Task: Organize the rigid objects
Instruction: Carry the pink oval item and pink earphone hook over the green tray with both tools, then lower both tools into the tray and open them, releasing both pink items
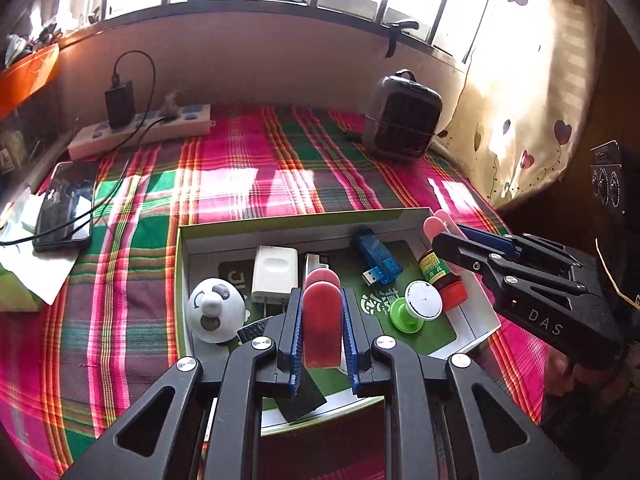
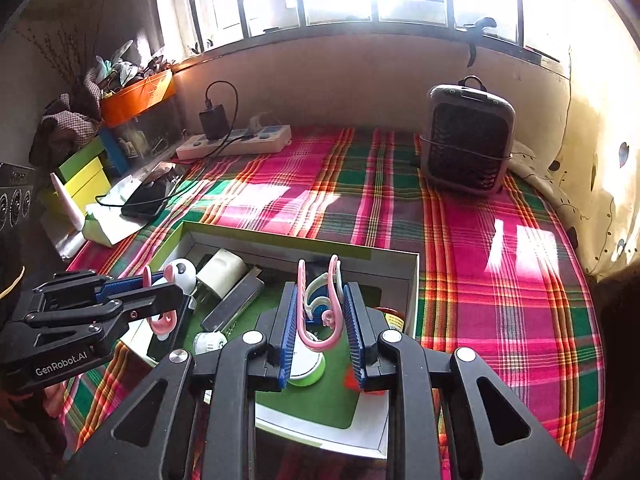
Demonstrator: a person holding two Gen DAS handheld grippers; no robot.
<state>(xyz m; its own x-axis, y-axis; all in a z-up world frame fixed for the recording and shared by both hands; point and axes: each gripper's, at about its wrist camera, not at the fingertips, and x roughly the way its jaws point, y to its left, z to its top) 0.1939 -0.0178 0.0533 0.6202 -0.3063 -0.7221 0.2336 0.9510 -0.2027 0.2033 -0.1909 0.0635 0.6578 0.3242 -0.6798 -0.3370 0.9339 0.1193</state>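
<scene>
Left gripper point(image 1: 322, 320) clamps pink clip point(image 1: 321, 328); right gripper point(image 2: 320, 320) seemingly grips another.

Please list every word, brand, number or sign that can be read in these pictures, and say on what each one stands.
"DAS": on the side of the right gripper, seen from the left wrist.
"GenRobot.AI": on the side of the left gripper, seen from the right wrist.
Green box bottom: white characters, partly covered, not readable.
Small bottle label: too small to read.
</scene>
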